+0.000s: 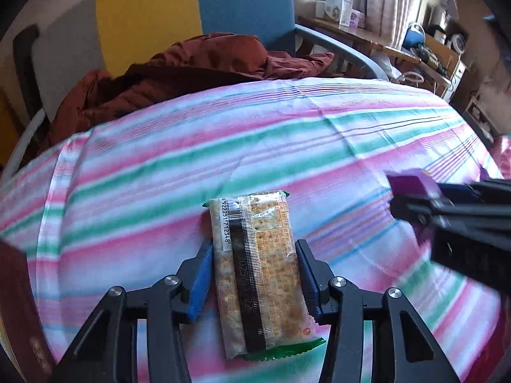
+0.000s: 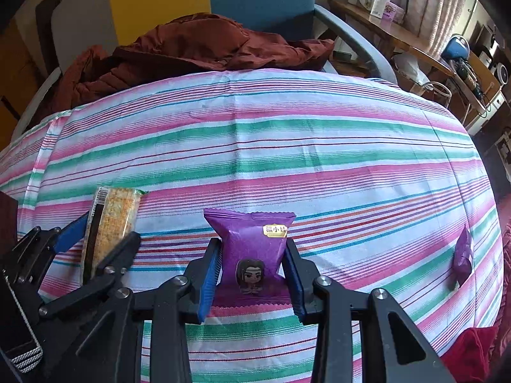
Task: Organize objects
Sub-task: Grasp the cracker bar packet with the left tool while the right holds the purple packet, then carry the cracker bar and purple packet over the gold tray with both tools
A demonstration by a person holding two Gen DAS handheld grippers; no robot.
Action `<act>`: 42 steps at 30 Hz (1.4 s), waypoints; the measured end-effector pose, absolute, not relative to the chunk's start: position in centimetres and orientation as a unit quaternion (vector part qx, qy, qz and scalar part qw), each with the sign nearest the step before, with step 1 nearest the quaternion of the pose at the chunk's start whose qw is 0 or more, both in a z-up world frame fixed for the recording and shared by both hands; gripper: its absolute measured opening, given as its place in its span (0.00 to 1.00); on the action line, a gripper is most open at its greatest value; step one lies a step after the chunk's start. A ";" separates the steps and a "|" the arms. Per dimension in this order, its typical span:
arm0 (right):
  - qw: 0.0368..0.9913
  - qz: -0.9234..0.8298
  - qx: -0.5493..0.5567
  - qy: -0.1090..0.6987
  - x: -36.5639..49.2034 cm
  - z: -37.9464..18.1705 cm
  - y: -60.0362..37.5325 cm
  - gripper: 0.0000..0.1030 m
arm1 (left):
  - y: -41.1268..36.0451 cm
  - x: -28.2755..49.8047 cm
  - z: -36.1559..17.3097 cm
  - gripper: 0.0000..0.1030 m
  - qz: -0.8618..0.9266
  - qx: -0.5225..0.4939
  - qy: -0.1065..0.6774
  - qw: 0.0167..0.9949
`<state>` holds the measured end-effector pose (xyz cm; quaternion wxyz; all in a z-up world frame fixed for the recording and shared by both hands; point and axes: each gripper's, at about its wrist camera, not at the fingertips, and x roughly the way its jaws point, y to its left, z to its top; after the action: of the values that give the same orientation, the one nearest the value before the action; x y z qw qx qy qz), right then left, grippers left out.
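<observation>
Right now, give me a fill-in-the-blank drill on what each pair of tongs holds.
1. The left tongs grip a packet of ____.
2. The right tongs grip a pouch coloured ____.
3. A second purple pouch lies on the striped ____.
4. Behind the bed lies a rust-red ____.

Missing words: crackers; purple; sheet; jacket

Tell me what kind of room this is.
Probably a lived-in bedroom or dorm room: a striped sheet covers what looks like a bed, a rust-red jacket is heaped at its far edge, and a cluttered wooden desk stands by curtains.
</observation>
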<state>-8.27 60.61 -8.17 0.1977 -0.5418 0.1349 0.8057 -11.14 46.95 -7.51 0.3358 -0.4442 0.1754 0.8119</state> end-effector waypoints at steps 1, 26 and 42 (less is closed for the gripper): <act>0.187 0.809 -0.540 0.135 -8.4 -8.1 60.4 0.37 | 46.2 -10.5 -7.5 0.48 0.814 -0.442 0.174 0.334; 0.045 0.820 -0.568 0.045 -9.5 -10.5 52.3 0.37 | 35.4 -2.4 -8.1 0.49 0.850 -0.382 0.163 0.325; 0.055 0.823 -0.565 0.026 -9.3 -10.3 51.7 0.37 | 35.3 -2.3 -8.0 0.49 0.850 -0.380 0.165 0.325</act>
<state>-9.34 51.71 -10.30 0.0549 -0.5647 0.0259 0.8230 -2.34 35.30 -7.98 0.3246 -0.3805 0.1649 0.8501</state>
